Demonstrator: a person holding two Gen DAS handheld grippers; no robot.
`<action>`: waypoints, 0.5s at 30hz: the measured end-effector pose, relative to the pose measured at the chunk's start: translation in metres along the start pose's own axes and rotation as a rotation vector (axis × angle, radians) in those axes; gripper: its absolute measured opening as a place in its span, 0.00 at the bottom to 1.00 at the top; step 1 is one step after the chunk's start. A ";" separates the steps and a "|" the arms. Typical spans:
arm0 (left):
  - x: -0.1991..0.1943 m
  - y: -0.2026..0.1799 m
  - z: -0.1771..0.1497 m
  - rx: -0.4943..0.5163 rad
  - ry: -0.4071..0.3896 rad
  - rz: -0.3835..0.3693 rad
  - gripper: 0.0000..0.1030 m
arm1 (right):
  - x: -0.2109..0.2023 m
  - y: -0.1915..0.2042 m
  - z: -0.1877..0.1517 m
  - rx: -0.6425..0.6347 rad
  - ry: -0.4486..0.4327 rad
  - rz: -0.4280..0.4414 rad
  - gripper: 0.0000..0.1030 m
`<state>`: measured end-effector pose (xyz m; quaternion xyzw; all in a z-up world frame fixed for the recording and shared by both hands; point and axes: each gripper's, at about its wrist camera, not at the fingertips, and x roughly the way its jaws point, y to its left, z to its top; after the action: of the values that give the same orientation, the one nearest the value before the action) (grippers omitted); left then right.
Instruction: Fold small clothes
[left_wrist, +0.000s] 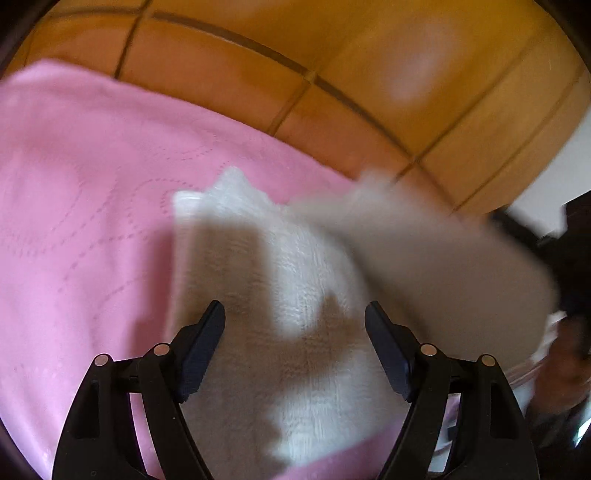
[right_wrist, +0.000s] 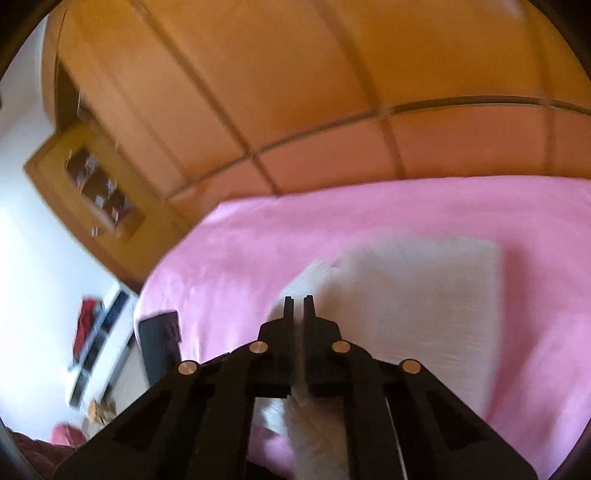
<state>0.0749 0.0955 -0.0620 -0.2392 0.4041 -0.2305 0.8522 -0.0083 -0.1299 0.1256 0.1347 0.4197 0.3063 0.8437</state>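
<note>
A small white terry cloth (left_wrist: 288, 280) lies on the pink bedspread (left_wrist: 92, 192). My left gripper (left_wrist: 295, 314) hangs just above the cloth's near part, jaws wide open with nothing between the pads. The cloth's right side is raised as a blurred grey flap (left_wrist: 424, 251), leading to a dark hand at the right edge. In the right wrist view my right gripper (right_wrist: 298, 306) is shut on an edge of the white cloth (right_wrist: 417, 295). A strip of the cloth runs between the closed fingers and hangs below them.
A wooden wardrobe (right_wrist: 295, 92) stands beyond the bed. A dark flat object (right_wrist: 160, 339) lies at the bed's left corner. On the floor to the left are a white shelf unit (right_wrist: 99, 343) and small clutter. The pink bedspread (right_wrist: 240, 251) spreads around the cloth.
</note>
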 end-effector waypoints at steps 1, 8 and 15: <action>-0.009 0.008 0.001 -0.031 -0.012 -0.013 0.75 | 0.019 0.010 -0.001 -0.026 0.023 -0.010 0.00; -0.034 0.021 -0.001 -0.096 -0.026 -0.089 0.75 | 0.015 0.014 -0.016 0.010 0.005 0.070 0.04; -0.008 -0.002 0.005 -0.165 0.070 -0.259 0.83 | -0.053 -0.052 -0.045 0.137 -0.117 -0.079 0.48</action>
<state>0.0739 0.1001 -0.0536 -0.3504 0.4170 -0.3129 0.7781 -0.0470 -0.2050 0.1065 0.1932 0.3946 0.2350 0.8670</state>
